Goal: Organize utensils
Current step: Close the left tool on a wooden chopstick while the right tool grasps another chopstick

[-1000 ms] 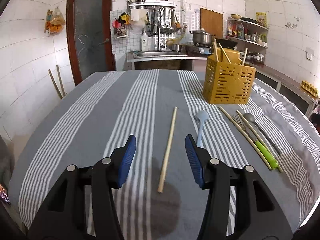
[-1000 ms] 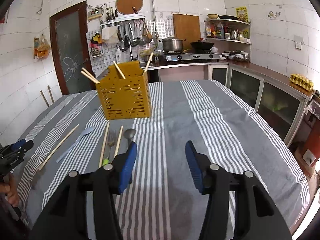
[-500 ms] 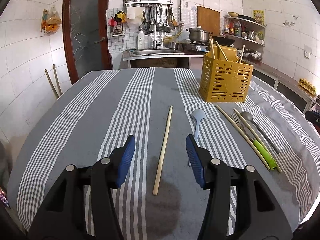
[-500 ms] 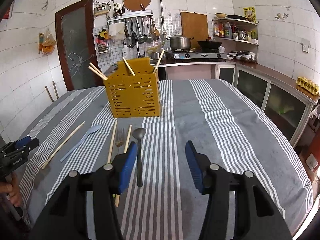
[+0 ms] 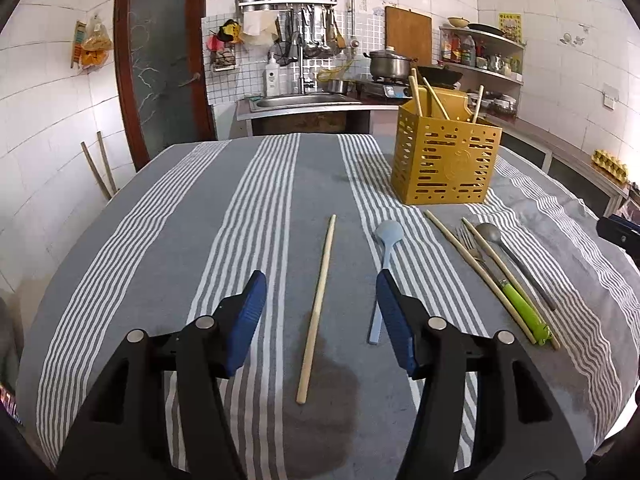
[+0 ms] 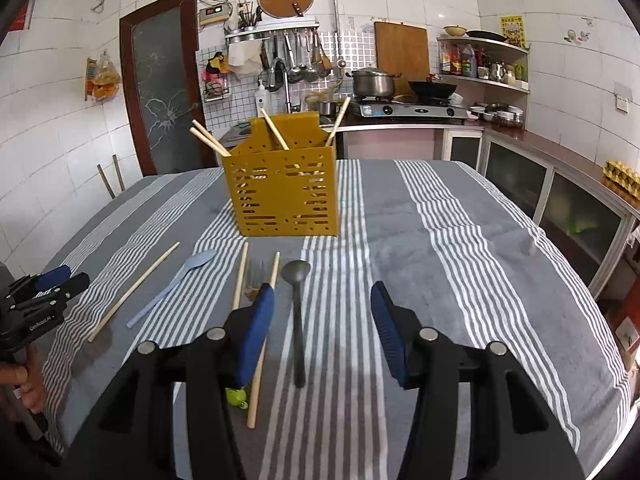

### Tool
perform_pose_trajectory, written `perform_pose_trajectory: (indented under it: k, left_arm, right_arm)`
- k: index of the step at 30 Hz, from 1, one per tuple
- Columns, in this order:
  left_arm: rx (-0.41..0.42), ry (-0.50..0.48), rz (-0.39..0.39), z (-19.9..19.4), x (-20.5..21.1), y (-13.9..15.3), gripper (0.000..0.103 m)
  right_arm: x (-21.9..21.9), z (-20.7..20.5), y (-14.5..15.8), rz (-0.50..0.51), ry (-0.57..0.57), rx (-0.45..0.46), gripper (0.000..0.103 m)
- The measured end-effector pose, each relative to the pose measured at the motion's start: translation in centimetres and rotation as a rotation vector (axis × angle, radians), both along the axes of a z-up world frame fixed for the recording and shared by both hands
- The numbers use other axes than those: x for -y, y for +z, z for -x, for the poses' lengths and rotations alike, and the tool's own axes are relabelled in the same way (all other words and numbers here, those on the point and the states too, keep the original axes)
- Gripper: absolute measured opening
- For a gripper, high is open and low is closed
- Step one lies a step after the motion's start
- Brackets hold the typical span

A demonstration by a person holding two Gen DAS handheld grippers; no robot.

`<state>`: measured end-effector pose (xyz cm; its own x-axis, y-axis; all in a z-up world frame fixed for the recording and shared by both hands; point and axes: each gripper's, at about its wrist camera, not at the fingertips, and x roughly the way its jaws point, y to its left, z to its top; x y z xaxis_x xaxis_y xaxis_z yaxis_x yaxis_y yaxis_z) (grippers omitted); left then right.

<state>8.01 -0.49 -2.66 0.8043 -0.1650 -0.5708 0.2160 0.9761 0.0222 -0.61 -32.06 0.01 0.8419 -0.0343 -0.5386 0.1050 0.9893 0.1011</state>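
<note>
A yellow slotted utensil holder (image 5: 445,160) (image 6: 282,191) stands on the striped tablecloth with several chopsticks in it. My left gripper (image 5: 320,304) is open and empty above a single wooden chopstick (image 5: 318,304), which lies between its fingers. A light blue spoon (image 5: 383,260) (image 6: 172,286) lies just right of it. My right gripper (image 6: 322,320) is open and empty above a dark metal spoon (image 6: 297,312). Two chopsticks (image 6: 240,276) and a green-handled fork (image 5: 516,300) lie to the left of that spoon.
The grey striped tablecloth (image 6: 460,260) covers a round table whose edge drops off on all sides. The left gripper also shows in the right wrist view (image 6: 36,300), held by a hand. A kitchen counter with a stove (image 6: 400,108) lies behind.
Both grippers have drawn back and risen slightly toward me. The right one now frames the dark spoon between its fingers. Nothing on the table has moved.
</note>
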Motion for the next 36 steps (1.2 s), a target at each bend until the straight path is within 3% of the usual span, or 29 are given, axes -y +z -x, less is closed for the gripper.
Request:
perform_pose_trajectory:
  k: [11, 15, 20, 24, 29, 36]
  left_arm:
    - [-0.025, -0.04, 0.001, -3.1, 0.9, 0.8, 0.064]
    - [-0.084, -0.059, 0.028, -5.8, 1.0, 0.5, 0.064]
    - [-0.102, -0.05, -0.009, -9.1, 1.3, 0.2, 0.064]
    - [-0.166, -0.068, -0.014, -12.1, 1.6, -0.9, 0.064]
    - [-0.227, -0.082, -0.028, -14.6, 2.2, -2.3, 0.058]
    - [-0.299, -0.102, -0.053, -16.7, 3.0, -3.7, 0.051]
  right_arm:
    - [-1.5, -4.2, -0.2, -0.005, 0.054, -0.046, 0.05]
    - [-2.3, -6.8, -0.5, -0.004, 0.075, -0.076, 0.05]
    - [-3.4, -10.6, -1.3, 0.019, 0.105, -0.118, 0.05]
    - [-3.3, -13.6, -2.5, -0.015, 0.121, -0.149, 0.049]
    - [-3.7, -16.9, -5.2, -0.014, 0.137, -0.243, 0.037]
    - [-4.5, -18.5, -6.7, -0.012, 0.154, -0.323, 0.033]
